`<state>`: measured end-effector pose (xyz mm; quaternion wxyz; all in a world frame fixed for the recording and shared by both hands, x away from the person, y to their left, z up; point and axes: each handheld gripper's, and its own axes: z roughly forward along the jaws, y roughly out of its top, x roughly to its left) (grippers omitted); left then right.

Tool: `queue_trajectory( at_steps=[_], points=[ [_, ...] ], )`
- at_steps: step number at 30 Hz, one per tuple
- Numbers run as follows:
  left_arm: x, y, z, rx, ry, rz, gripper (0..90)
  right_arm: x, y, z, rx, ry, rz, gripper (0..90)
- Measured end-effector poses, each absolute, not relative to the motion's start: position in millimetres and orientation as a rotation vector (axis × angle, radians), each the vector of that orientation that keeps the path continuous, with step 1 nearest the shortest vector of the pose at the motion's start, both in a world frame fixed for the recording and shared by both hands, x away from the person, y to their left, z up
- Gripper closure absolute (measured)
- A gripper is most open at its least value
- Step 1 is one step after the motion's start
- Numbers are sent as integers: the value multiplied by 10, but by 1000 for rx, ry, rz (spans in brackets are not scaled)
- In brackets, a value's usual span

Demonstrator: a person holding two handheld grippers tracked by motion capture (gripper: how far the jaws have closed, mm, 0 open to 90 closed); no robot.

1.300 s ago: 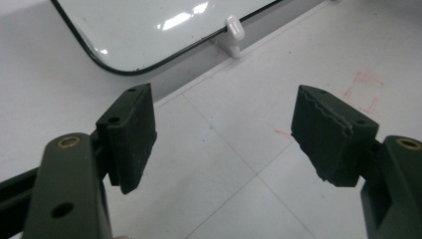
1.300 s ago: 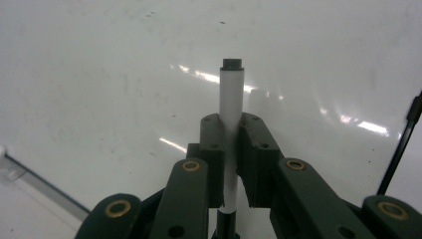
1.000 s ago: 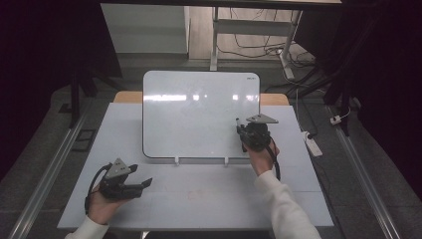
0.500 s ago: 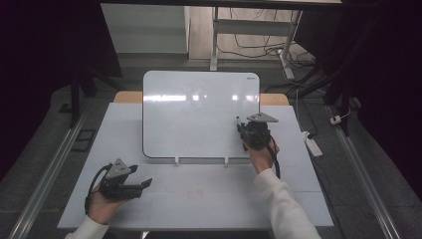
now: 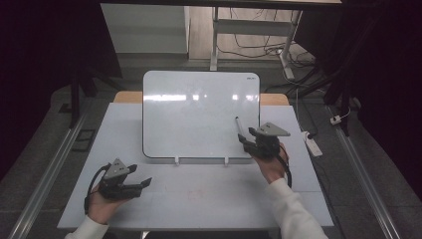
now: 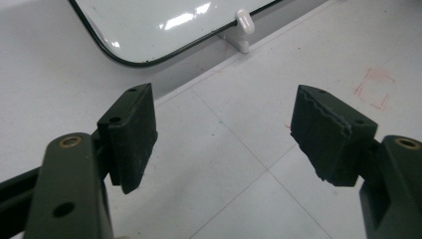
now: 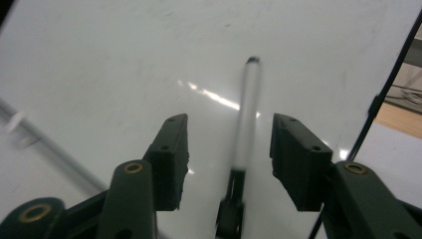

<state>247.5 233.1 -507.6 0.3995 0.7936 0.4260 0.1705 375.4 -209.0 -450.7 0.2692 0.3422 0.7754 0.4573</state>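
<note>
A white marker (image 5: 239, 125) with a black end lies against the lower right of the whiteboard (image 5: 199, 114), tip pointing up. My right gripper (image 5: 245, 141) sits just below it. In the right gripper view the marker (image 7: 244, 139) runs up the gap of my right gripper (image 7: 229, 154), whose jaws stand open with space on both sides of it; its image is blurred. My left gripper (image 5: 142, 183) rests low over the table's front left, open and empty. In the left gripper view my left gripper (image 6: 224, 134) faces the board's lower corner (image 6: 149, 25).
The whiteboard leans on two white clips (image 5: 175, 160) at its lower edge, on a pale table (image 5: 199, 204). A faint red square mark (image 6: 373, 87) is drawn on the table. A white power strip (image 5: 312, 144) lies past the table's right edge.
My right gripper has drawn back slightly toward the person, while the marker stays on the board. The left gripper has hardly moved.
</note>
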Motion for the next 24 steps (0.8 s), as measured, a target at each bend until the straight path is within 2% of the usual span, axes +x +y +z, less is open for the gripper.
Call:
queue_trajectory(
  at_steps=[11, 17, 24],
  points=[
    [2475, 2343, -5104, 1979, 1063, 408, 264, 3190, -2789, -4763, 851, 2172, 1288, 434],
    [2482, 2326, -5110, 1967, 1064, 390, 262, 3121, -3026, -4833, 875, 2157, 1304, 433],
    [2483, 2311, -5116, 1971, 1058, 387, 262, 3127, -3018, -4845, 852, 2169, 1297, 433]
  ],
)
